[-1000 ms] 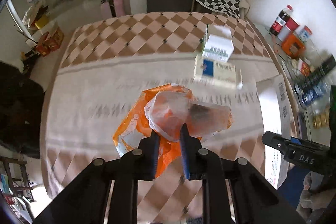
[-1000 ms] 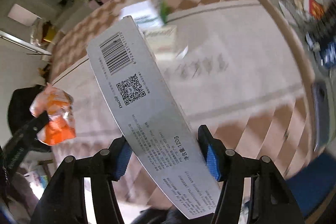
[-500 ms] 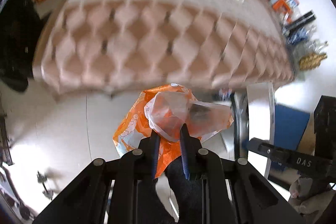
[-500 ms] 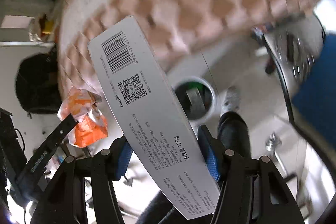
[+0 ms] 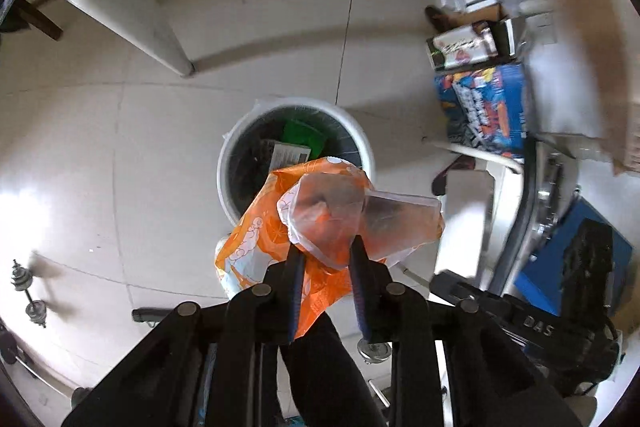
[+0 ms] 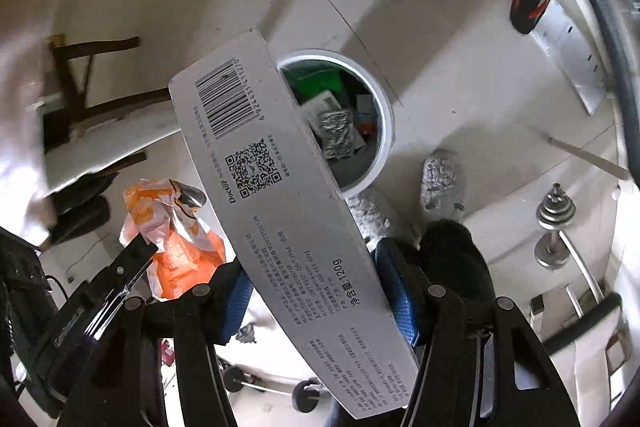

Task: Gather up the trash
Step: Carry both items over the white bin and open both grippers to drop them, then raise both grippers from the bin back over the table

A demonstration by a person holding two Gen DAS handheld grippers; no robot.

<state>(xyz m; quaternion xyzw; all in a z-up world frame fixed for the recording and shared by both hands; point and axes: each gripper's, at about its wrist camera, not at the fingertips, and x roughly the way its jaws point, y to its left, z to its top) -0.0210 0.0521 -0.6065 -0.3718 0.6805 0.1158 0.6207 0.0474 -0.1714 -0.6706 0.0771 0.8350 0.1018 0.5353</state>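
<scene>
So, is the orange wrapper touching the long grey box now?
Apart. The right wrist view shows floor between the orange wrapper and the long grey box.

The left gripper (image 5: pixel 325 259) points steeply down, its two black fingers (image 5: pixel 294 267) closed on crumpled orange and clear wrappers (image 5: pixel 320 215); seen from the right wrist camera it reaches in from the lower left, wrappers bunched at its tip (image 6: pixel 140 251); the right gripper (image 6: pixel 316 291) also tilts downward, blue-padded fingers (image 6: pixel 396 287) pressed against both edges of a long grey box (image 6: pixel 280 195) that juts forward between them.
</scene>
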